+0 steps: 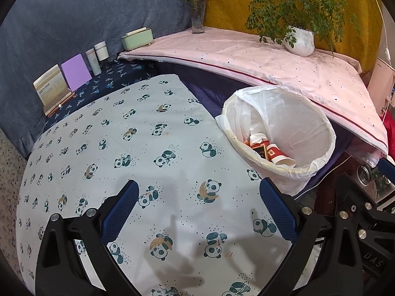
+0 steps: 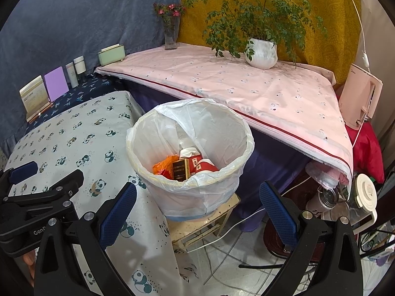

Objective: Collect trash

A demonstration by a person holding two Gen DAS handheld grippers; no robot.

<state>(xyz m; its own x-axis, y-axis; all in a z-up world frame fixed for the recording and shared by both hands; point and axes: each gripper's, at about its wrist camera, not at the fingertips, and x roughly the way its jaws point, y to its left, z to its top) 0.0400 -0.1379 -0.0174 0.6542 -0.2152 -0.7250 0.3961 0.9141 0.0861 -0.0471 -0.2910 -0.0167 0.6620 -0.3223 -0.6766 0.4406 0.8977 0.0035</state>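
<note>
Both the left gripper (image 1: 197, 197) and the right gripper (image 2: 197, 199) were held released and empty, so the light bin (image 2: 188, 194) on its small stool (image 2: 209, 224) could be tipped if knocked.

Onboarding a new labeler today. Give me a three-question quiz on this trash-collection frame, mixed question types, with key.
1. True or false: the left hand-held gripper holds a piece of trash.
2. Multiple choice: the trash bin stands on (A) the panda cloth, (B) a small stool, (C) the pink cloth.
3. Fill in: the bin's liner is a white plastic ____.

Key:
1. False; both the left and the right hand-held gripper are open and empty.
2. B.
3. Bag.
</note>
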